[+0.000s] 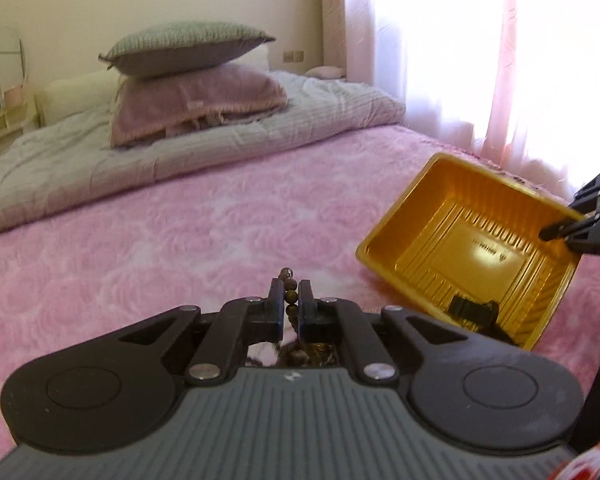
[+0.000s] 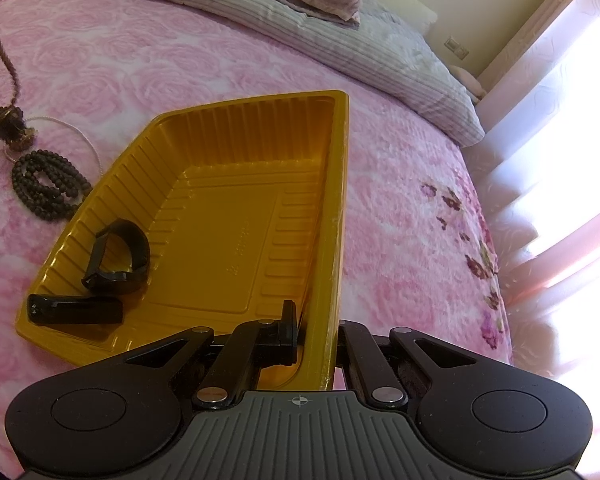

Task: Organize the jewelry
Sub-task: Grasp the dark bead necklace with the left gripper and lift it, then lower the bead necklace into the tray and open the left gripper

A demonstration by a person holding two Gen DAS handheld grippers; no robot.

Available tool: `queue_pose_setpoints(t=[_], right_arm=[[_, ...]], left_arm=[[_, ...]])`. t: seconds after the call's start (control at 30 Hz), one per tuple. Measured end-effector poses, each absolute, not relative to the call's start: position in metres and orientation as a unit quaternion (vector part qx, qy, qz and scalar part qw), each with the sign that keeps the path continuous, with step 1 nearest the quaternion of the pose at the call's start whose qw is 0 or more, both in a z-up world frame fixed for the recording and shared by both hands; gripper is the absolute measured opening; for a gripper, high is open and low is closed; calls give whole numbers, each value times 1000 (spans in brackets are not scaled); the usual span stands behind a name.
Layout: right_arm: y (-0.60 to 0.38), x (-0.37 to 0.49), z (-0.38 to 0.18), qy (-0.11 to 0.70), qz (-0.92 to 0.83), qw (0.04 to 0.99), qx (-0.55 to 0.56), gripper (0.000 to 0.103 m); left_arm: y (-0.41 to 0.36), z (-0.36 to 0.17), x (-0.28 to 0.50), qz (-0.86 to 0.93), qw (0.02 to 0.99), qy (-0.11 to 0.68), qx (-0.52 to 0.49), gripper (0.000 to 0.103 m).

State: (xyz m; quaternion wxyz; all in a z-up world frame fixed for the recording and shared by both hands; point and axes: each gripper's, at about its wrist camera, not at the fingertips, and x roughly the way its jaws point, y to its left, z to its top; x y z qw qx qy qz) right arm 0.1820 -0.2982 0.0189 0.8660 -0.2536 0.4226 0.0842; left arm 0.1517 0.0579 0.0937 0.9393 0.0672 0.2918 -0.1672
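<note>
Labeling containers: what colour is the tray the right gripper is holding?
Golden yellow tray, ribbed walls; shows best in the right wrist view.

Brown bead strand (image 1: 291, 296) hanging; yellow tray (image 2: 220, 152) tilted

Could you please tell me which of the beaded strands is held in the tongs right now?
The brown bead strand, pinched between the left tongs and hanging from them. The darker coiled bead strand lies loose on the pink bedspread beside the yellow tray.

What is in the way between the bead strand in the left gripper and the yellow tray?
Nothing visible. The left gripper pinches the bead strand above bare pink blanket, and the yellow tray, tilted up by the right gripper, opens toward it.
</note>
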Motion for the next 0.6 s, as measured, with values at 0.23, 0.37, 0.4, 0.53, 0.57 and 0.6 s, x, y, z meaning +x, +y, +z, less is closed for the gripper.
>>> queue_pose_setpoints(t=[0.23, 0.37, 0.4, 0.53, 0.57, 0.6], right_arm=[[-296, 182, 21, 421, 85, 866, -255, 4], [-294, 182, 22, 419, 86, 867, -256, 4], [-294, 182, 22, 419, 86, 867, -256, 4], [-294, 182, 22, 419, 86, 867, -256, 4], [-293, 182, 22, 418, 86, 867, -256, 4], [-293, 182, 22, 418, 86, 867, -257, 4]], left_arm=[[50, 123, 152, -182, 944, 266, 78, 6], [43, 144, 151, -194, 946, 249, 79, 6], [41, 149, 151, -200, 946, 244, 78, 6], [27, 168, 149, -220, 945, 227, 82, 6], [23, 172, 150, -227, 944, 225, 82, 6], [17, 175, 149, -234, 943, 221, 83, 6]])
